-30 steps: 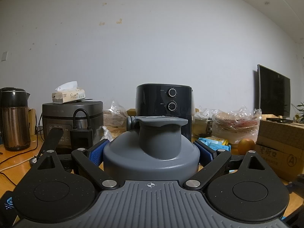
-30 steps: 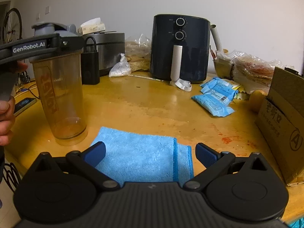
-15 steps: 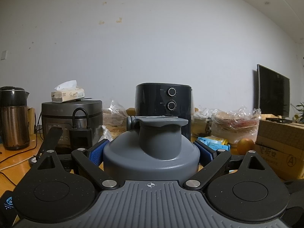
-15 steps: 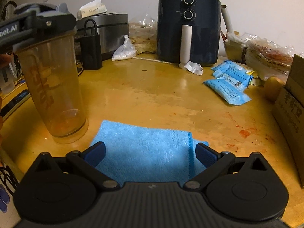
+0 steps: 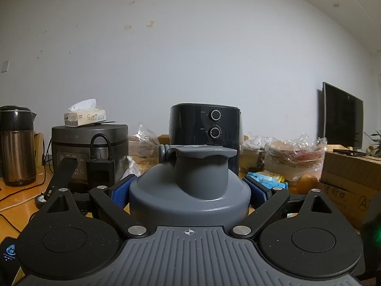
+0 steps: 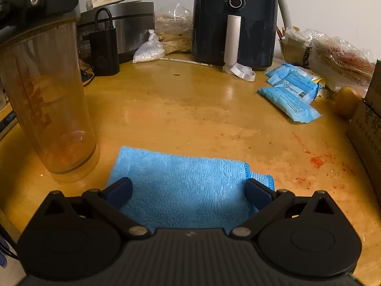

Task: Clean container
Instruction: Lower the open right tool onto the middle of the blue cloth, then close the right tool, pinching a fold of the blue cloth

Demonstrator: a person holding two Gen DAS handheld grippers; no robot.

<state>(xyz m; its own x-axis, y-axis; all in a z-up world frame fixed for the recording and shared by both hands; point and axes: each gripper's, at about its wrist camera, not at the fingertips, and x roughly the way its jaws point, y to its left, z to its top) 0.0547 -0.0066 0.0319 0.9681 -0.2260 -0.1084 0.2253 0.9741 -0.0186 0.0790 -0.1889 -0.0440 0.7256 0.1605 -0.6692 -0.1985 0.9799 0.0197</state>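
A clear amber shaker bottle (image 6: 47, 100) with a grey lid (image 5: 190, 190) stands upright on the yellow table (image 6: 190, 109) at the left. My left gripper (image 5: 189, 190) is shut on the lid, blue pads against both sides; it also shows at the top left of the right wrist view (image 6: 35, 2). A folded blue cloth (image 6: 188, 186) lies flat on the table just right of the bottle. My right gripper (image 6: 188, 190) is open and low over the cloth, one finger at each side of it.
A black air fryer (image 6: 234, 21), a grey cooker (image 6: 123, 28) with a tissue pack, a black box (image 6: 104, 47), plastic bags and blue packets (image 6: 290, 95) line the back. A cardboard box (image 6: 368, 124) stands right. Red stains (image 6: 319, 160) mark the table. A kettle (image 5: 16, 147) stands far left.
My right gripper has moved forward and down toward the blue cloth, which now lies between its fingers. The left gripper stays shut on the bottle lid.
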